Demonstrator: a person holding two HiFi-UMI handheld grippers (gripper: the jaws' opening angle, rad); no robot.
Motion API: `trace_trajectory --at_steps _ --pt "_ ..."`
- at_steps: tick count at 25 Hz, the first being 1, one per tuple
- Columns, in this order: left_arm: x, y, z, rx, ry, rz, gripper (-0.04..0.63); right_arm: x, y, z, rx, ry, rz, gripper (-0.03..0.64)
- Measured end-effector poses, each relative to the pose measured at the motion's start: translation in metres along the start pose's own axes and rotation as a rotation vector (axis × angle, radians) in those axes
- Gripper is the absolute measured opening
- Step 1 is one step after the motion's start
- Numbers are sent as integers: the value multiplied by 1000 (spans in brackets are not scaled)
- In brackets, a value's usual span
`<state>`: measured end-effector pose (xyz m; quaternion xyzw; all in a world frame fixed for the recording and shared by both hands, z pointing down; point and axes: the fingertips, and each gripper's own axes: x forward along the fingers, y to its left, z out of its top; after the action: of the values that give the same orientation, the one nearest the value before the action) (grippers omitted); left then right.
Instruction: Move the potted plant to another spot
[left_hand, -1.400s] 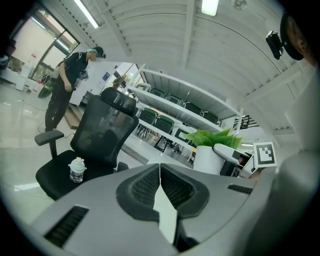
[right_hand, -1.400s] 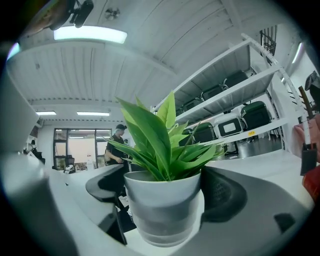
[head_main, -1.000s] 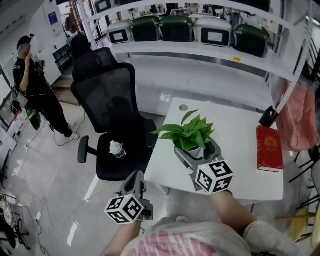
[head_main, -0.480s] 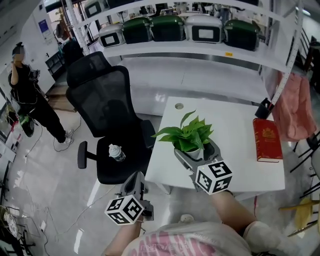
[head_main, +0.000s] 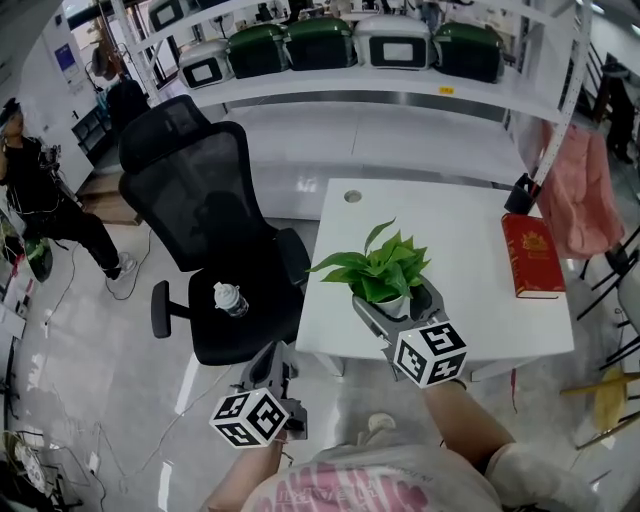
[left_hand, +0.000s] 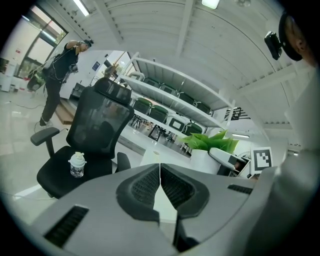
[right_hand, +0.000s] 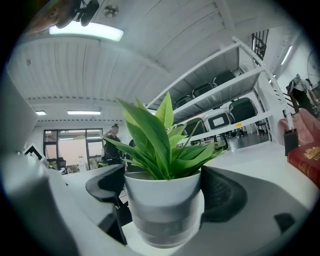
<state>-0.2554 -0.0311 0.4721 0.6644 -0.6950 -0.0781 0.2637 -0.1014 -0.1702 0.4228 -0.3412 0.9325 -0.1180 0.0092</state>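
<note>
Office bay, white table (head_main: 470, 320) w/ shelving (head_main: 400, 95) behind carrying green and white cases. Around the work area:
- red book (head_main: 532, 256) flat on table's right side, well apart from the plant
- small black item (head_main: 520, 195) at far right corner, round hole (head_main: 352, 196) near far left corner
- black office chair (head_main: 200, 200) just left of table, bottle (head_main: 229, 299) upright on its seat
- pink cloth (head_main: 580, 195) hanging right of table
- person (head_main: 40, 190) standing far left, well clear

Potted plant (head_main: 380, 262) upright near table's front edge, left of centre; nothing beside it but the jaws. Can't tell if pot base is on the top or just off it.

Right gripper (head_main: 398, 300): jaws spread wide, one each side of the white pot, pads against its wall in right gripper view (right_hand: 162, 192), so pinching the pot.

Left gripper (head_main: 275, 358): off the table's front left, over floor by the chair, jaws pressed together, nothing between them (left_hand: 160, 175)
</note>
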Motion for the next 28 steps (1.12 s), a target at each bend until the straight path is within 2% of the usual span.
trace_trajectory --at_steps 10,28 --pt "3 6 -24 2 26 -25 25 -4 1 -35 7 7 -15 494" --pt "-1 42 -83 20 49 -12 25 -10 5 -111 -70 -10 -22 495"
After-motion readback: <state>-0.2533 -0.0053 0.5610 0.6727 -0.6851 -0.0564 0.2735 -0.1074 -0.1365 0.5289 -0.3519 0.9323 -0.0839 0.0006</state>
